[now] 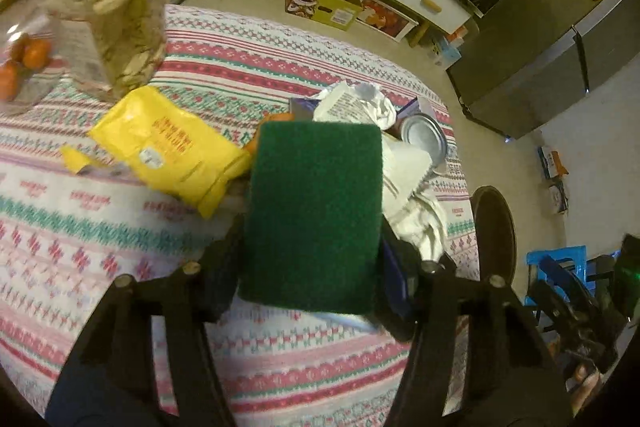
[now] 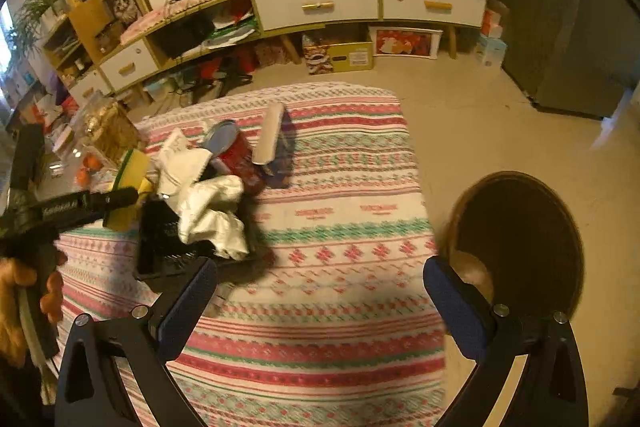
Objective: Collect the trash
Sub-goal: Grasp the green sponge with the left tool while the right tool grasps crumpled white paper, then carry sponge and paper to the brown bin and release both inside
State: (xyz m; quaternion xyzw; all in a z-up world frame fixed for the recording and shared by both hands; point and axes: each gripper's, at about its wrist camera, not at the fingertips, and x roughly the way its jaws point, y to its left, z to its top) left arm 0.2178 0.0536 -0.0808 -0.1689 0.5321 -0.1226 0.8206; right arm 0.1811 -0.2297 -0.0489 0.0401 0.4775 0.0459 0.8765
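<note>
My left gripper (image 1: 310,247) is shut on a green and yellow scouring sponge (image 1: 314,211), held above the patterned tablecloth (image 1: 120,227). The sponge also shows in the right wrist view (image 2: 130,171). Behind it lies a trash pile: a yellow snack bag (image 1: 168,143), crumpled white paper (image 1: 360,103) and a red can (image 2: 236,155) with its silver end (image 1: 422,137) showing. A black tray (image 2: 160,247) sits under the white paper (image 2: 212,211). My right gripper (image 2: 320,303) is open and empty, over the table to the right of the pile.
A clear jar of snacks (image 1: 116,7) and oranges (image 1: 36,53) stand at the table's far left. A round dark wooden stool (image 2: 520,239) is right of the table. A long low cabinet (image 2: 340,7) and a grey fridge (image 1: 560,39) are beyond.
</note>
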